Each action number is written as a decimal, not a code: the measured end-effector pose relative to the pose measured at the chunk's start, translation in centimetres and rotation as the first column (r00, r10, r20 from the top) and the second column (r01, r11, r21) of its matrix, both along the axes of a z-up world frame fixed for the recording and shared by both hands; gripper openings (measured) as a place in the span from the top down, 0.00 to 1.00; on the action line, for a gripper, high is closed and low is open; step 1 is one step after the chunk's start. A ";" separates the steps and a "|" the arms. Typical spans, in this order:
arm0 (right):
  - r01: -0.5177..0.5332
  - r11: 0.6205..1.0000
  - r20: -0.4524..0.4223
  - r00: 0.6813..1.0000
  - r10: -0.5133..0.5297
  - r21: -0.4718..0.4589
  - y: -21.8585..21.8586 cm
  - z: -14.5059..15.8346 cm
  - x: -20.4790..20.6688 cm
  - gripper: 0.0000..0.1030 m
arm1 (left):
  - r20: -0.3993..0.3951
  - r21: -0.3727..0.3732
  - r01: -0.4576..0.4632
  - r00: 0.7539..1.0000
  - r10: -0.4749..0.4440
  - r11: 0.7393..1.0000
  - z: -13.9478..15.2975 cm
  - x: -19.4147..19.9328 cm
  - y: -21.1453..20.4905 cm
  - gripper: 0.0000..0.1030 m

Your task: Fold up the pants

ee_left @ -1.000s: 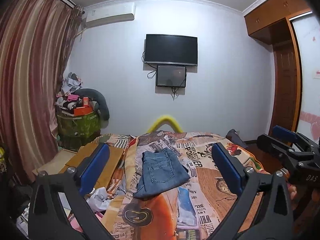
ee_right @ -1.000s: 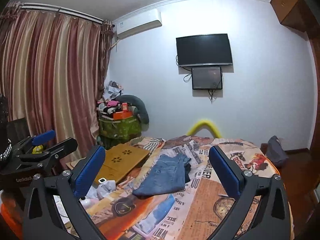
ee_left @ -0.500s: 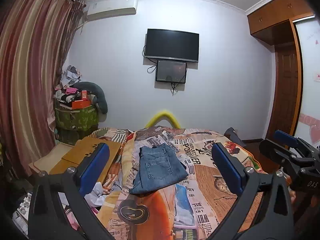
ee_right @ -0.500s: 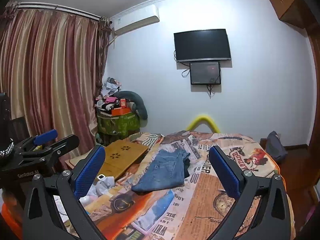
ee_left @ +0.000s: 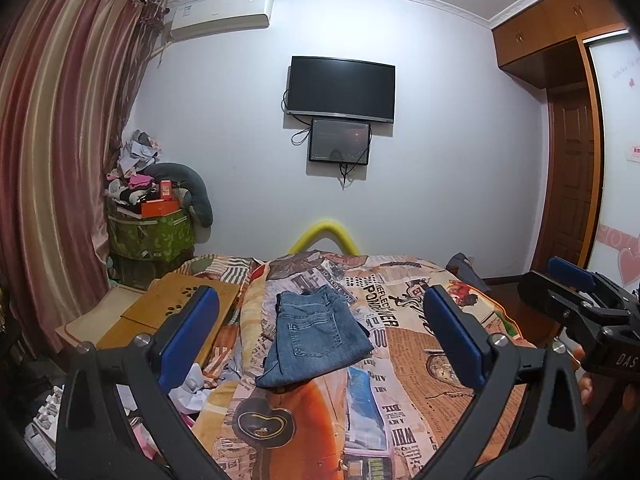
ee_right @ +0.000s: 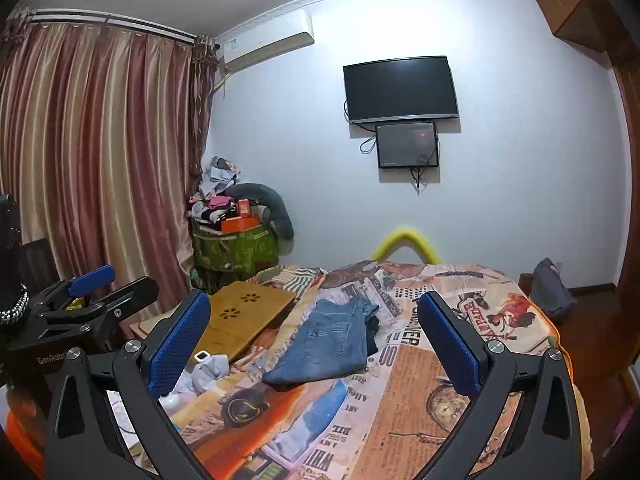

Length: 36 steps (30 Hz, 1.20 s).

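1. Jeans (ee_left: 316, 336) lie folded in a compact blue bundle on the printed bedspread (ee_left: 416, 364), back pocket up, well ahead of both sets of jaws and between their blue pads.
2. Folding looks done to me; nothing seems left but perhaps tidying, though the far edge of the bundle is too small to judge for neatness.
3. The left gripper (ee_left: 320, 336) stands wide open and empty; the right gripper (ee_right: 316, 348) likewise gapes, holding nothing.
4. Against a second ago, both grippers have tipped and drawn back a little, so the jeans sit slightly lower between the pads; the bundle itself has not shifted.
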State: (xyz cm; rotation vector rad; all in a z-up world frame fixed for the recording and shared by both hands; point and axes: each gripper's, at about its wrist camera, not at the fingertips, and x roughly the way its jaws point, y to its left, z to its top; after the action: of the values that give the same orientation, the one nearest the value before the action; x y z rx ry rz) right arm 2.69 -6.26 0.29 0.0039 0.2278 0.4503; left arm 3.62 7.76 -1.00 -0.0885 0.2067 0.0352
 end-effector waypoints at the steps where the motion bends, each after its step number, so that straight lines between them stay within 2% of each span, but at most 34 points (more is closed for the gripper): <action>1: 0.000 1.000 -0.001 1.000 0.000 0.000 0.0 0.0 0.1 0.00 | 0.000 0.000 0.003 1.000 -0.003 1.000 0.0 0.0 0.1 0.00; 36: 0.017 1.000 0.004 1.000 -0.017 0.003 0.0 0.3 -0.3 0.00 | -0.002 -0.003 0.033 0.999 -0.033 0.999 0.0 -0.1 0.1 0.00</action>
State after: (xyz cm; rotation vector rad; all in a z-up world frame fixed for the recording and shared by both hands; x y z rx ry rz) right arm 2.34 -6.22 0.60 0.0079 0.2232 0.4341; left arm 3.57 7.82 -1.03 -0.0880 0.2106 0.0018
